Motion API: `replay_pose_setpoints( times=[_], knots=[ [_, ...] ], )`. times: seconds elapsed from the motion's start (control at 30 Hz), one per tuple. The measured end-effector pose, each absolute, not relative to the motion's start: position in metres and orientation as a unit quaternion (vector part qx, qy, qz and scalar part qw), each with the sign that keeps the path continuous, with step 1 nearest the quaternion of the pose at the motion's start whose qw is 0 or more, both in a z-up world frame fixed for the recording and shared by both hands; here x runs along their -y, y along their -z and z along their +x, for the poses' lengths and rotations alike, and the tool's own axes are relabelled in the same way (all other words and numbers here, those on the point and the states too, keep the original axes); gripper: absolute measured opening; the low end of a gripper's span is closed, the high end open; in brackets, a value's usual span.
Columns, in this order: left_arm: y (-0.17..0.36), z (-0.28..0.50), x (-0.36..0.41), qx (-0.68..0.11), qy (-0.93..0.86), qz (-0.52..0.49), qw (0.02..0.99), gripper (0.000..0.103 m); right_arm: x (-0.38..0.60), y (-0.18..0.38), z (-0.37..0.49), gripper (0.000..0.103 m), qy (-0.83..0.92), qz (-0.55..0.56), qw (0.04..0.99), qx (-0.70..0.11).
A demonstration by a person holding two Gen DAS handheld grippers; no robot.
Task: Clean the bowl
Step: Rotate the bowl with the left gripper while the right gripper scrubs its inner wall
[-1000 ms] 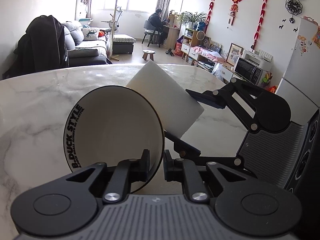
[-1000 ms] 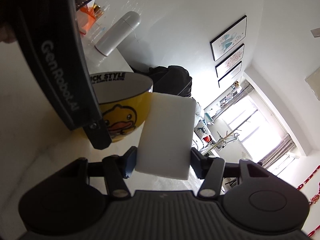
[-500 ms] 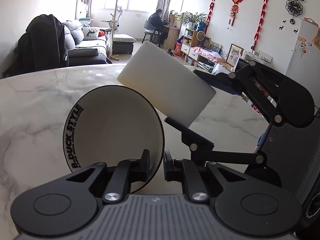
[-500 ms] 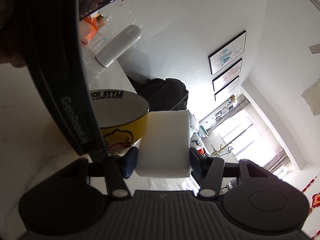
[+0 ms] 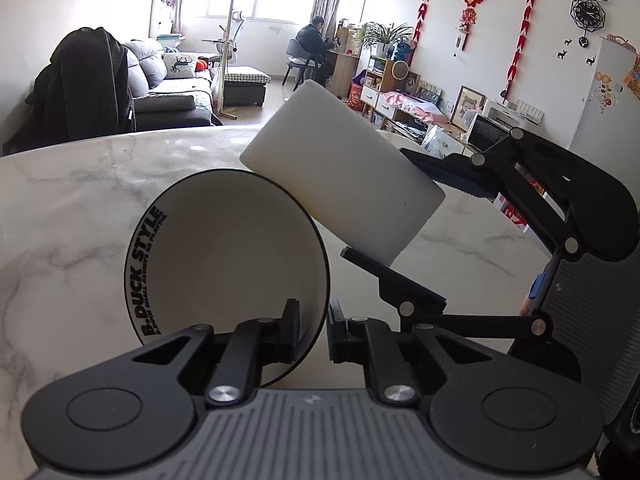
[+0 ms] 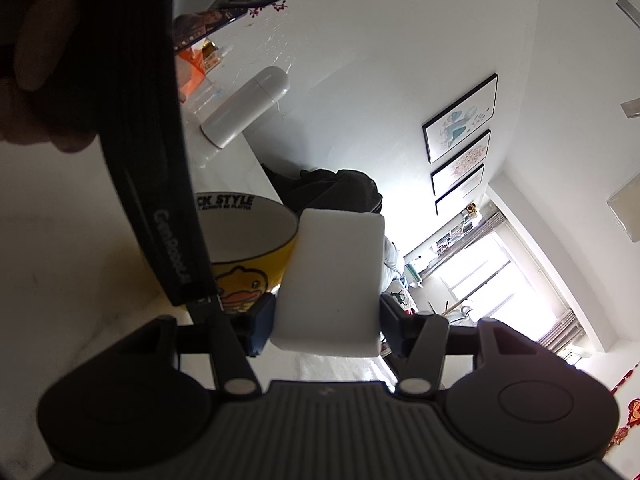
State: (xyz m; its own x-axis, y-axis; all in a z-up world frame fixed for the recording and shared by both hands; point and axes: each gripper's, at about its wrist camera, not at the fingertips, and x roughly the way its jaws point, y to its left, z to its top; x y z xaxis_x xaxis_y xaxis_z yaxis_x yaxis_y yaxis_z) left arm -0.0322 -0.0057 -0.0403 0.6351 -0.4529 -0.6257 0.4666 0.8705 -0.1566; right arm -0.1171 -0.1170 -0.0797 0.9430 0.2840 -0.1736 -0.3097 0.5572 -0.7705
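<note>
My left gripper is shut on the rim of the bowl, which is white inside with black "B.DUCK STYLE" lettering and tipped up on its side over the marble table. In the right wrist view the bowl shows its yellow duck-printed outside. My right gripper is shut on a white sponge block. In the left wrist view that sponge sits against the upper right of the bowl's rim, with the right gripper coming in from the right.
A white flask and an orange packet stand on the far part of the table. A hand holds the left gripper's body. Behind the table are a sofa and a seated person.
The right gripper has lifted the sponge up along the bowl, from beside its right wall to its upper rim. The bowl and left gripper have stayed put.
</note>
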Motion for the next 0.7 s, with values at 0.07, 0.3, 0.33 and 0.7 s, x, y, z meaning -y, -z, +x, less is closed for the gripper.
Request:
replay_pose_setpoints(
  times=[0.07, 0.3, 0.33, 0.7],
  knots=[
    [0.040, -0.033, 0.007, -0.343, 0.254, 0.010, 0.904, 0.013, 0.119, 0.081, -0.115, 0.059, -0.169, -0.437, 0.883, -0.021],
    [0.038, -0.031, 0.007, -0.344, 0.254, 0.012, 0.904, 0.013, 0.122, 0.087, -0.110, 0.059, -0.167, -0.433, 0.885, -0.036],
    [0.038, -0.030, 0.007, -0.344, 0.254, 0.012, 0.904, 0.013, 0.122, 0.088, -0.110, 0.059, -0.167, -0.433, 0.885, -0.038],
    [0.039, -0.027, 0.005, -0.345, 0.255, 0.013, 0.903, 0.013, 0.117, 0.069, -0.108, 0.059, -0.176, -0.423, 0.888, -0.018]
  ],
)
